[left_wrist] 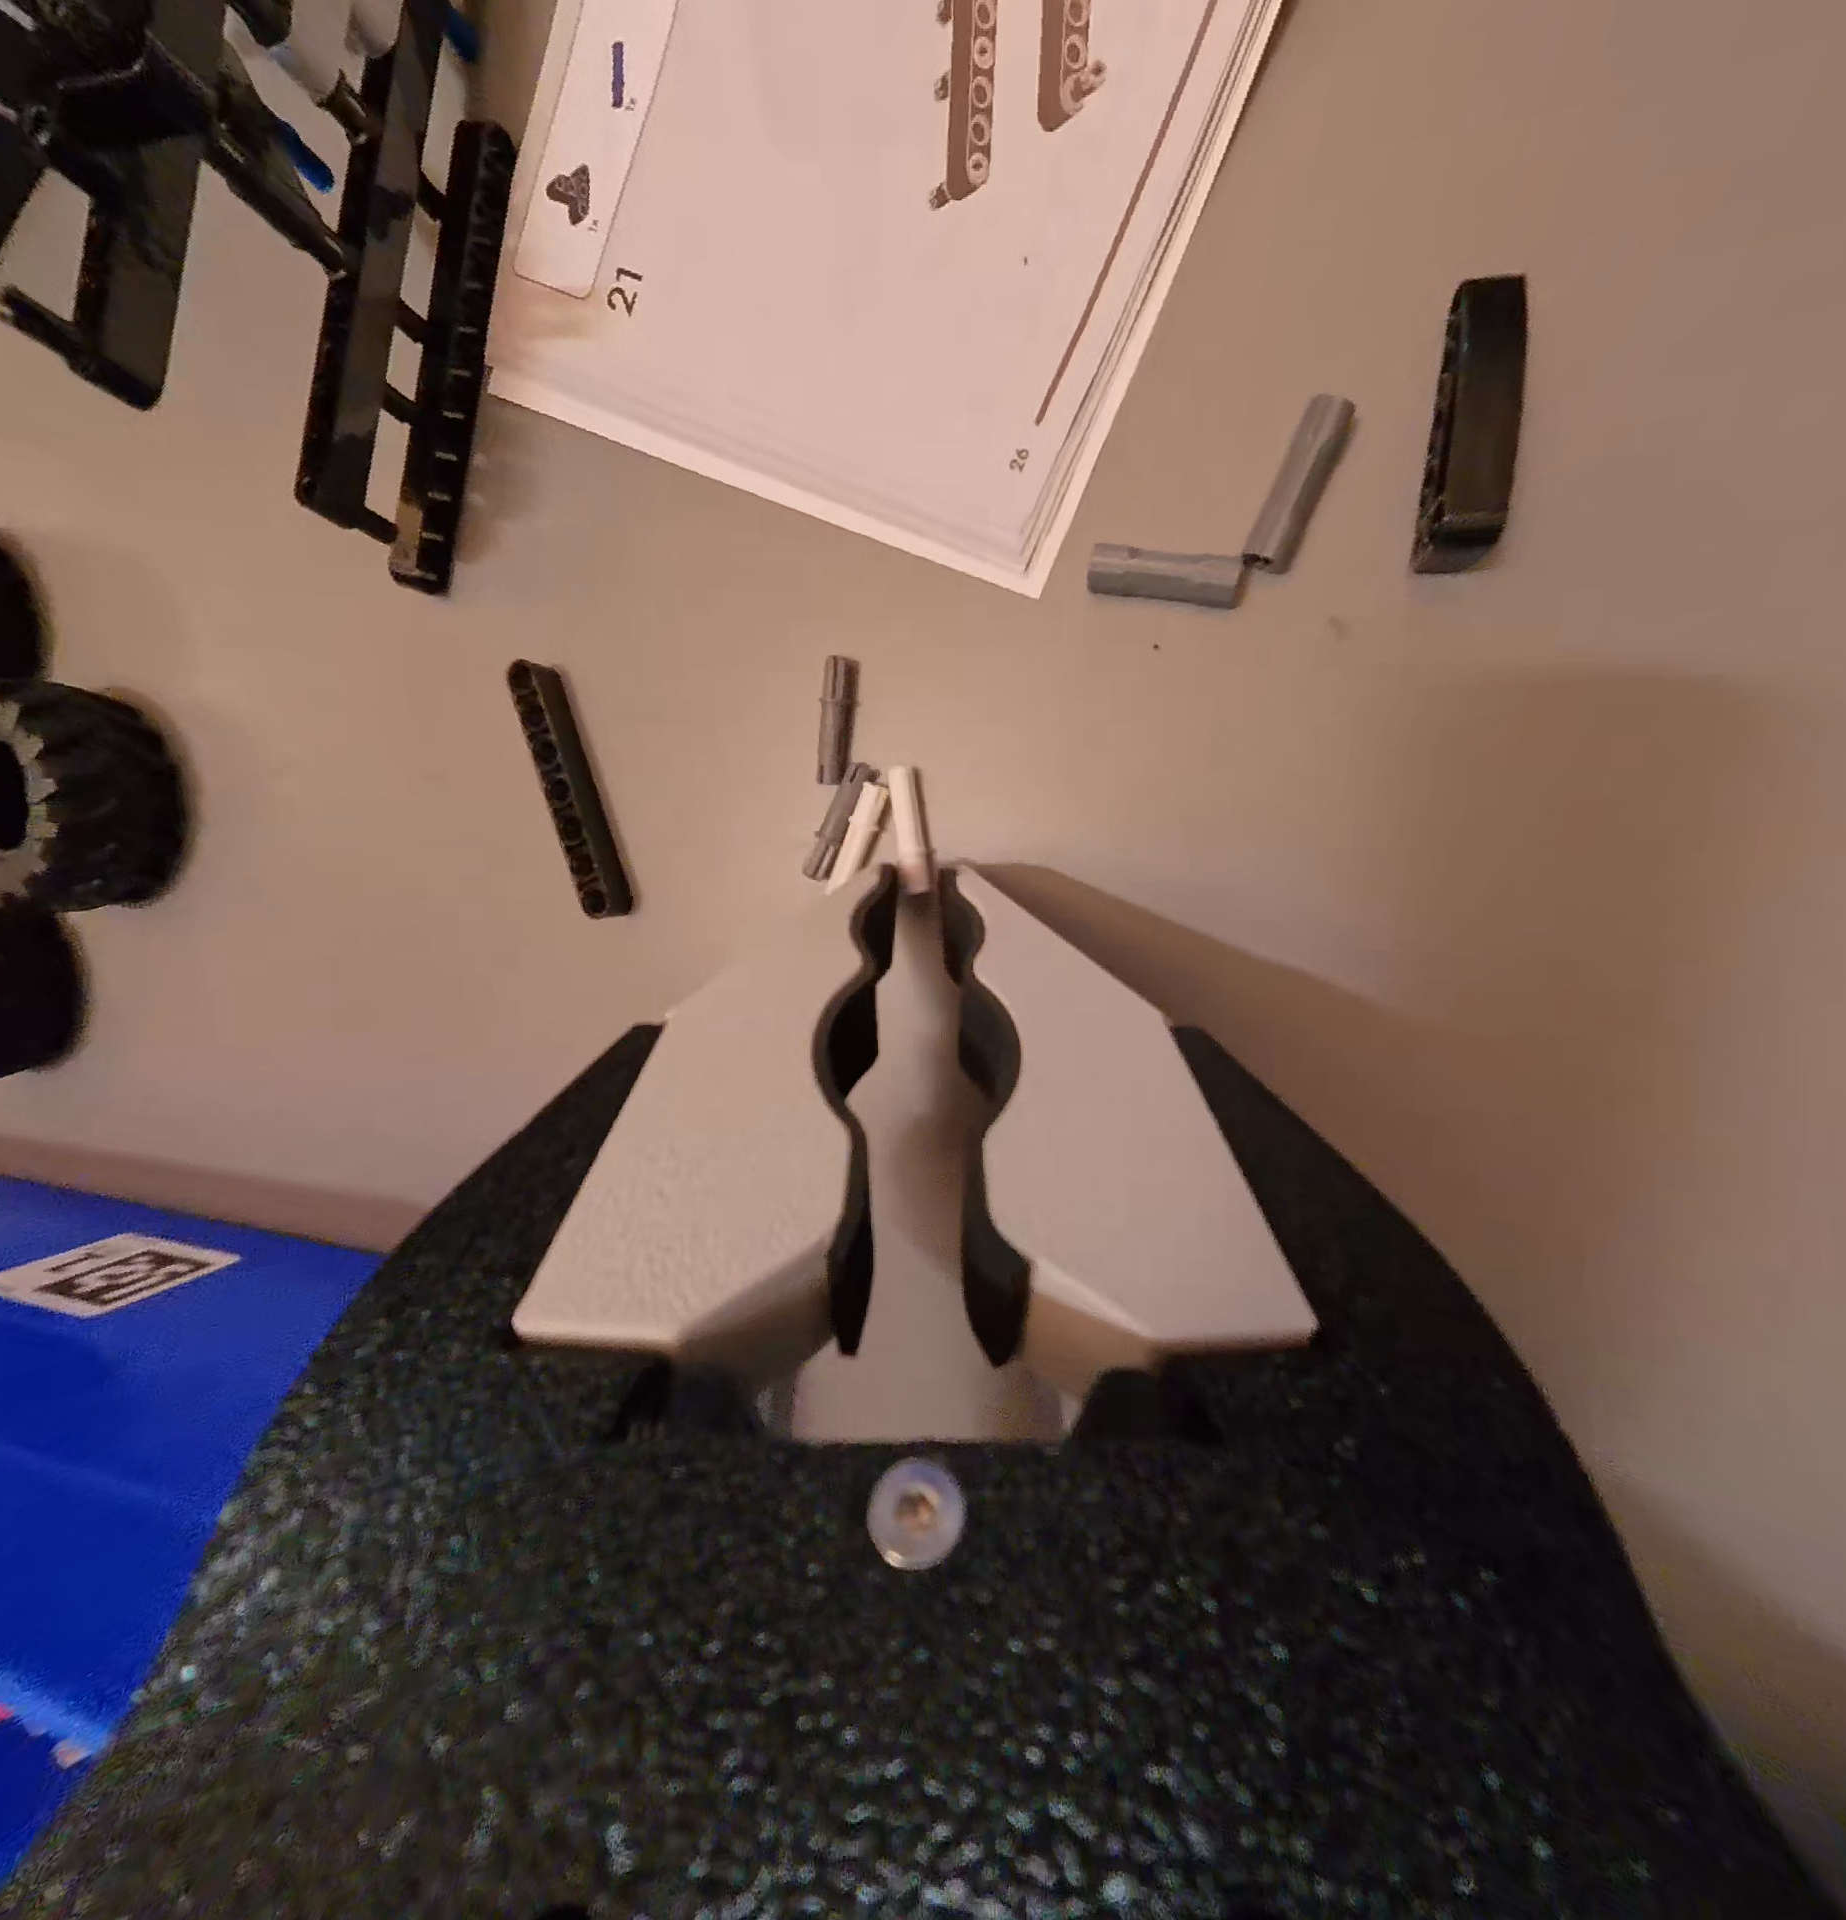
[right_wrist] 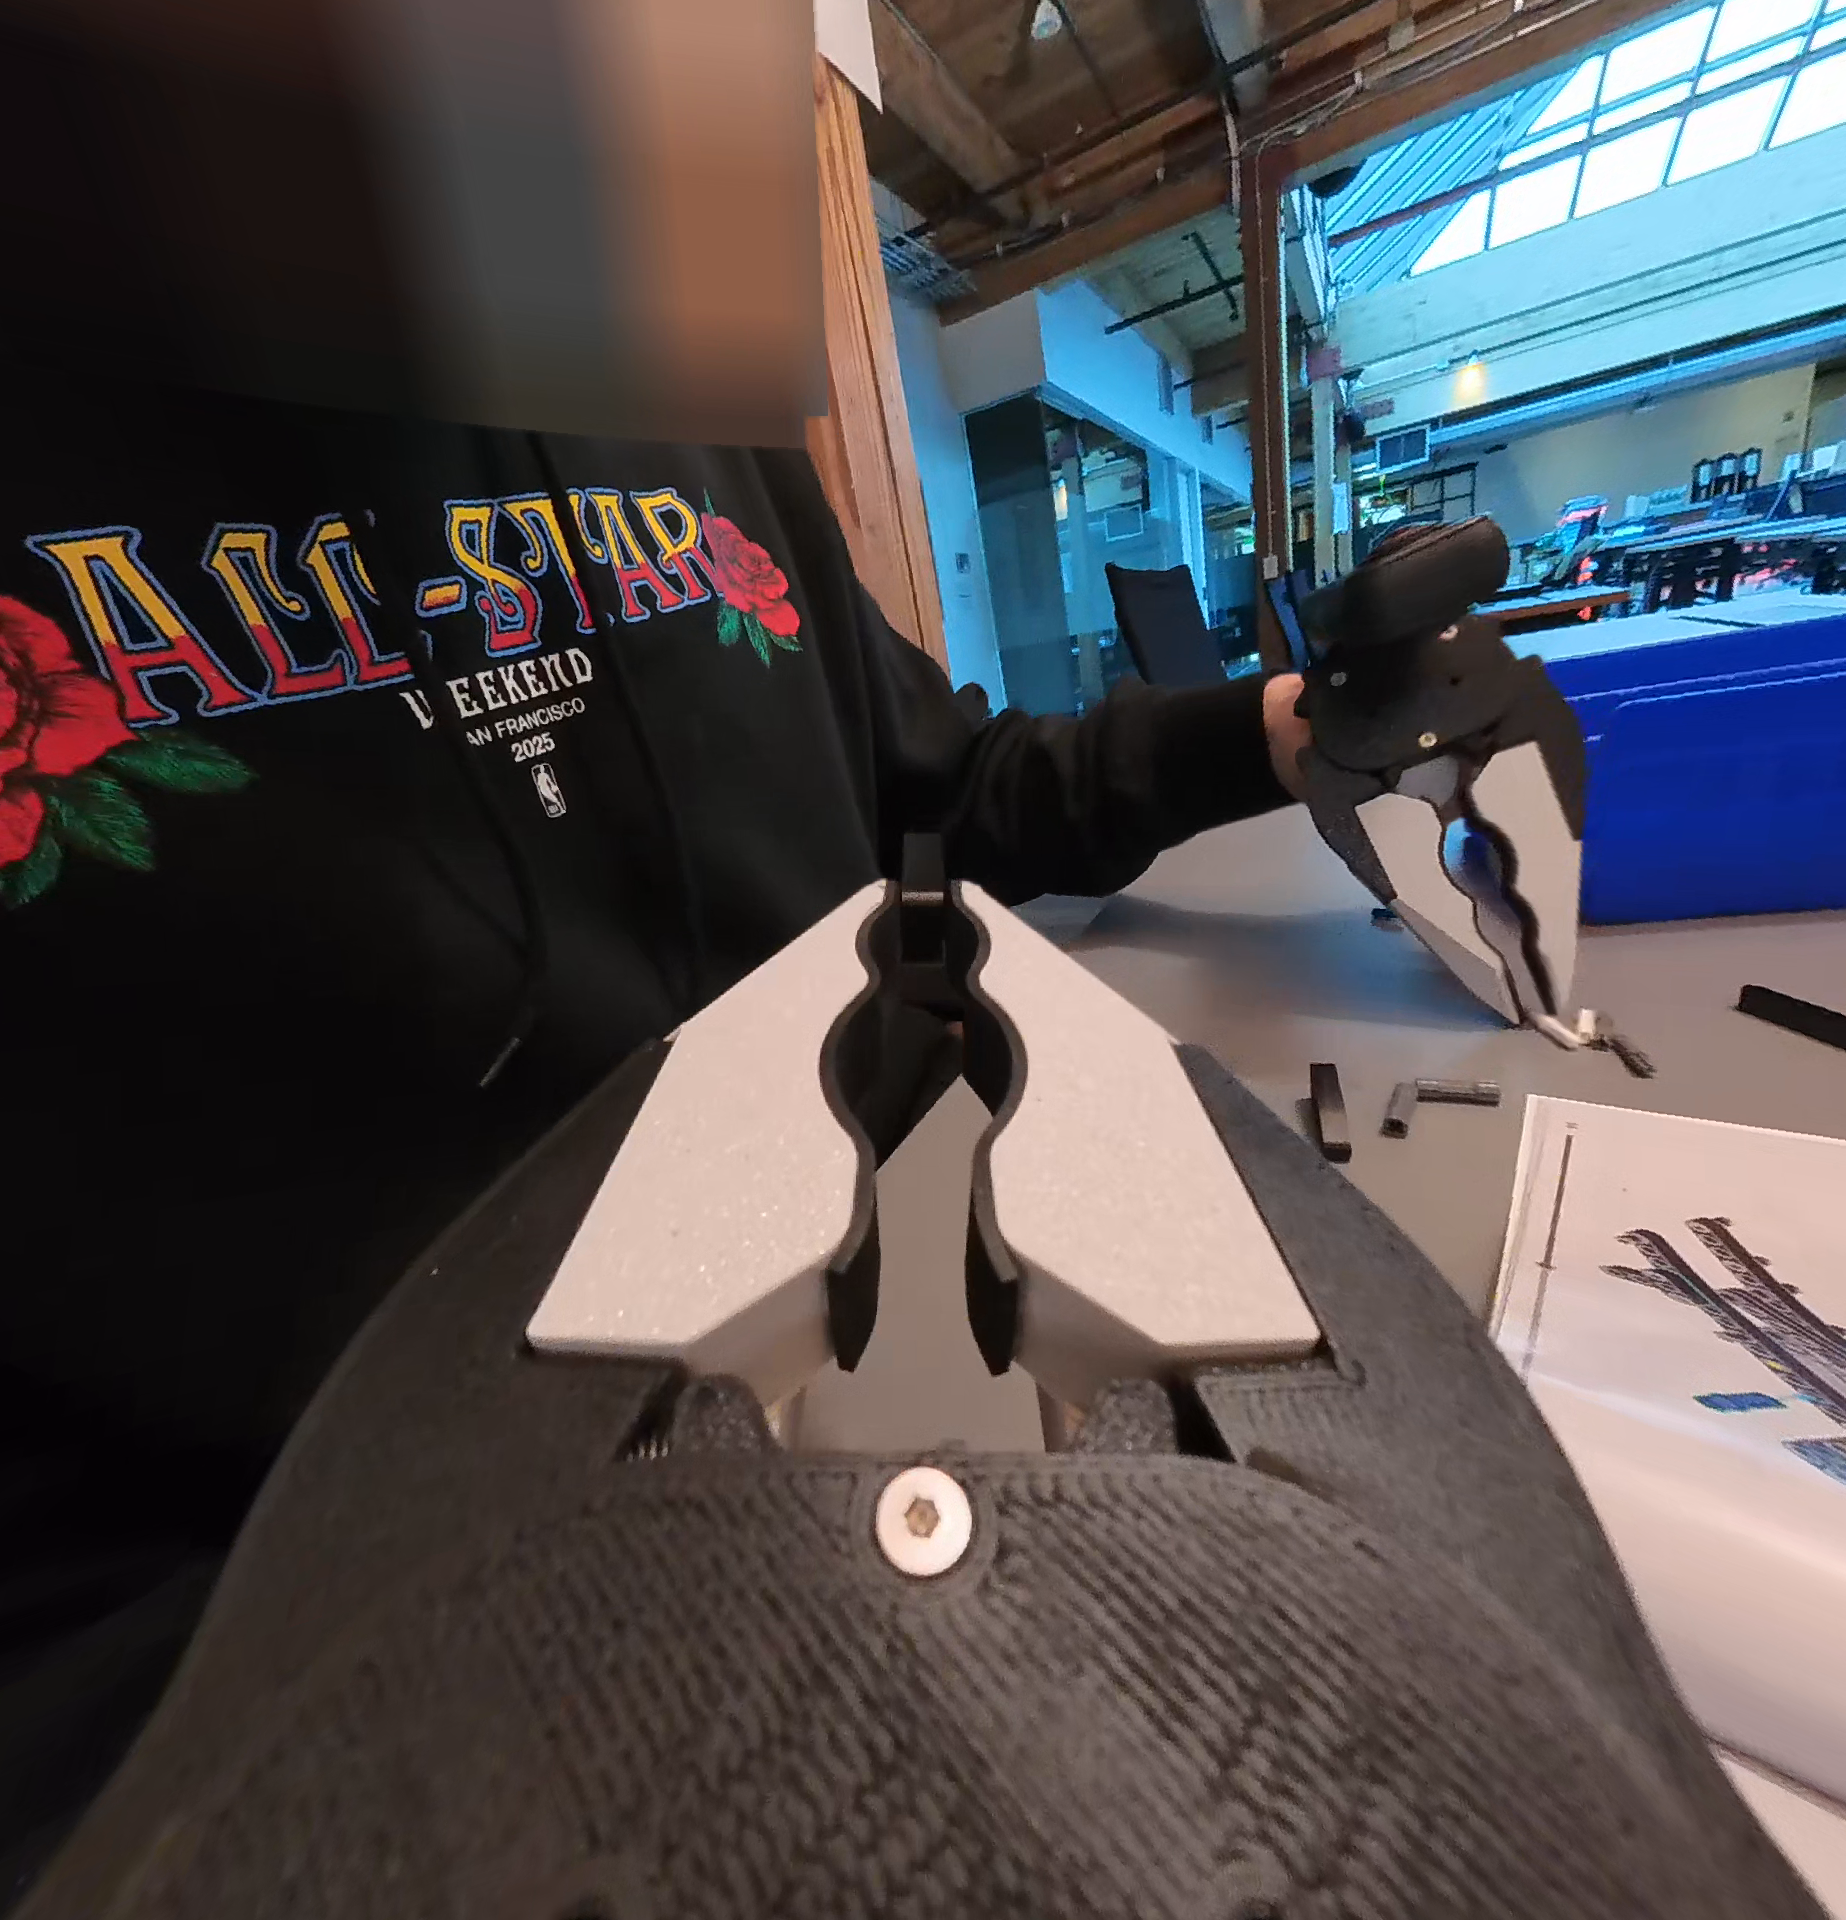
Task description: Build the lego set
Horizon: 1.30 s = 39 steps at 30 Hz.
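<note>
My left gripper (left_wrist: 917,883) is shut on the near end of a small white pin (left_wrist: 911,831), low at the grey table. A second white pin (left_wrist: 863,837) and two grey pins (left_wrist: 838,717) lie just to its left. A black beam (left_wrist: 571,790) lies farther left. My right gripper (right_wrist: 924,904) is shut on a small black lego piece (right_wrist: 921,868), held up in the air in front of the person's black sweatshirt. The right wrist view also shows the left gripper (right_wrist: 1532,1013) with the white pin (right_wrist: 1565,1029) at its tips.
An open instruction booklet (left_wrist: 877,260) lies beyond the pins, with a black frame assembly (left_wrist: 410,343) to its left. There are black wheels (left_wrist: 57,800) at the left, two grey connectors (left_wrist: 1179,571) and a black curved panel (left_wrist: 1475,421) at the right, and a blue box (left_wrist: 119,1351). Across from one pair of fingers to the other is roughly 30 centimeters.
</note>
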### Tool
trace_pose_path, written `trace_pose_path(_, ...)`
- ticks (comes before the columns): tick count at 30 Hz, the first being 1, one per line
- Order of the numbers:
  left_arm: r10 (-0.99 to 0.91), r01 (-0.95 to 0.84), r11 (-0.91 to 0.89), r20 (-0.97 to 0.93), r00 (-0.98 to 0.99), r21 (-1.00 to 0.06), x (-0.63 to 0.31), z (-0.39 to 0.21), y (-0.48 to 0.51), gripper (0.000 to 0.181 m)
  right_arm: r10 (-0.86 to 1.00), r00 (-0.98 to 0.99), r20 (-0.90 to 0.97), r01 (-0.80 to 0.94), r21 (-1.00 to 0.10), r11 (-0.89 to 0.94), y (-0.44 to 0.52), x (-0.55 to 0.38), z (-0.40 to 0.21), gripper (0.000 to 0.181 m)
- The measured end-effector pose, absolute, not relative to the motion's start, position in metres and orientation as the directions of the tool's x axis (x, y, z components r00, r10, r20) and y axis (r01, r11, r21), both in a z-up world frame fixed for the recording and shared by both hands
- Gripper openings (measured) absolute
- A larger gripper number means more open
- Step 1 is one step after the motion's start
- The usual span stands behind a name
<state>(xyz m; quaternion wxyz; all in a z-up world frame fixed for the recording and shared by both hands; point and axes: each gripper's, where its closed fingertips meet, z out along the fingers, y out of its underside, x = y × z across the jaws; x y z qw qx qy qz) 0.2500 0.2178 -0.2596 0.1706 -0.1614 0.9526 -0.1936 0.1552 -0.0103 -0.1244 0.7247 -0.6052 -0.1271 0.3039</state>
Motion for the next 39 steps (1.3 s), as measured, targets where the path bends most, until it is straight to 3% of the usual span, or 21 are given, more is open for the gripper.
trace_pose_path(1, -0.384, -0.251, 0.862, -0.245, -0.89, -0.44, 0.249, -0.26, 0.217, 0.003, 0.594, 0.782, -0.189, -0.291, -0.953, 0.08, -0.01, 0.156, -0.124, 0.005)
trace_pose_path(5, -0.412, -0.283, 0.823, -0.174, -0.894, -0.493, 0.245, -0.26, 0.212, 0.005, 0.564, 0.799, -0.211, -0.303, -0.95, 0.074, -0.006, 0.161, -0.125, 0.004)
trace_pose_path(7, -0.439, -0.303, 0.796, -0.155, -0.885, -0.524, 0.244, -0.254, 0.208, 0.017, 0.526, 0.816, -0.238, -0.322, -0.944, 0.073, -0.001, 0.169, -0.126, 0.005)
trace_pose_path(11, -0.421, -0.175, 0.587, -0.112, -0.9, -0.791, 0.228, -0.184, 0.139, 0.012, 0.453, 0.858, -0.24, -0.294, -0.955, 0.05, 0.012, 0.177, -0.132, 0.005)
trace_pose_path(13, -0.294, -0.072, 0.491, -0.087, -0.952, -0.868, 0.201, -0.159, 0.089, 0.023, 0.419, 0.873, -0.251, -0.286, -0.958, 0.023, 0.022, 0.181, -0.136, 0.005)
trace_pose_path(18, -0.227, 0.042, 0.476, -0.169, -0.959, -0.879, 0.182, -0.154, 0.046, 0.029, 0.38, 0.894, -0.239, -0.262, -0.965, 0.011, 0.032, 0.182, -0.14, 0.005)
trace_pose_path(21, -0.221, 0.031, 0.435, -0.14, -0.965, -0.9, 0.181, -0.155, 0.038, 0.009, 0.361, 0.903, -0.231, -0.25, -0.968, 0.006, 0.036, 0.182, -0.141, 0.005)
trace_pose_path(25, -0.29, 0.092, 0.429, -0.233, -0.928, -0.899, 0.189, -0.151, 0.041, 0.006, 0.299, 0.928, -0.221, -0.243, -0.969, 0.041, 0.039, 0.191, -0.139, 0.008)
trace_pose_path(30, -0.607, 0.159, 0.527, -0.501, -0.617, -0.835, 0.234, -0.136, 0.069, 0.006, -0.008, 0.977, -0.215, -0.21, -0.958, 0.197, 0.053, 0.229, -0.129, 0.036)
trace_pose_path(34, -0.633, 0.204, 0.638, -0.656, -0.411, -0.743, 0.243, -0.134, 0.075, 0.006, -0.197, 0.97, -0.146, -0.109, -0.977, 0.186, 0.071, 0.24, -0.131, 0.062)
trace_pose_path(39, -0.633, 0.214, 0.665, -0.693, -0.346, -0.715, 0.244, -0.138, 0.072, 0.005, -0.214, 0.962, -0.17, -0.122, -0.967, 0.222, 0.075, 0.24, -0.128, 0.054)
